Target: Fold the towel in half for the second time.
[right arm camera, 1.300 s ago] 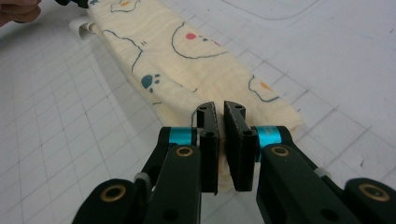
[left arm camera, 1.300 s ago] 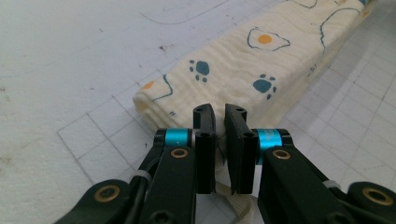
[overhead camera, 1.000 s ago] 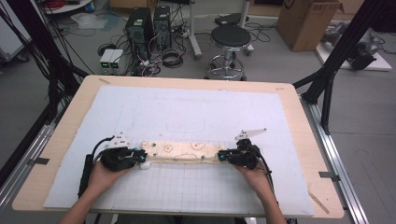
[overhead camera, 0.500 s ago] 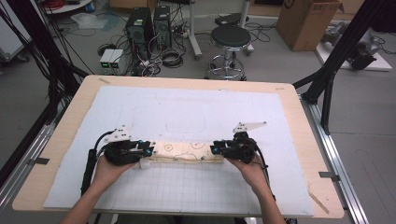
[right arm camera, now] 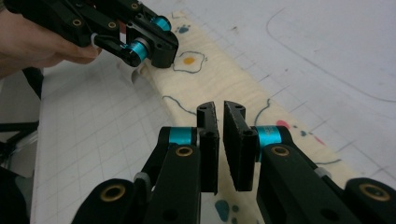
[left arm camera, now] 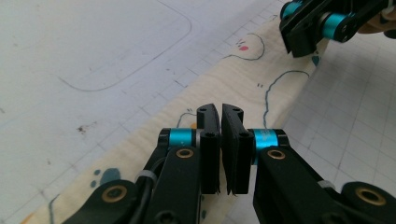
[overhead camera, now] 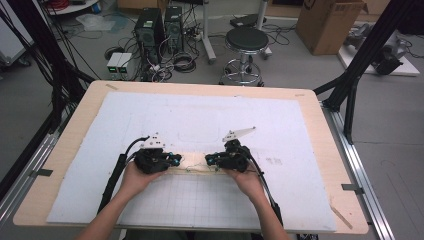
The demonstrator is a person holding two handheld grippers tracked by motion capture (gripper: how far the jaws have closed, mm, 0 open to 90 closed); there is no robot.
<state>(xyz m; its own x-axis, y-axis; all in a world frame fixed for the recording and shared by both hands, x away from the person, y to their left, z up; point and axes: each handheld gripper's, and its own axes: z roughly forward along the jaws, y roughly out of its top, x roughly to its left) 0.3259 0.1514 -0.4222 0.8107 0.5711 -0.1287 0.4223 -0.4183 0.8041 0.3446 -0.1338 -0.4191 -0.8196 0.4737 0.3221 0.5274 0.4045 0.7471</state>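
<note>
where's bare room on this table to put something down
The white mat is bare behind the folded printed cloth, out to the far wooden edge, and on its right side. The gridded strip in front is free between the forearms. It is crowded at the cloth, where both tongs, left and right, meet.

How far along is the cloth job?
Done: cream printed cloth lies folded into a narrow strip on the white mat. In hand: left gripper and right gripper sit over its ends, jaws just closed, no cloth visibly pinched. Left: probably folding the strip shorter.
</note>
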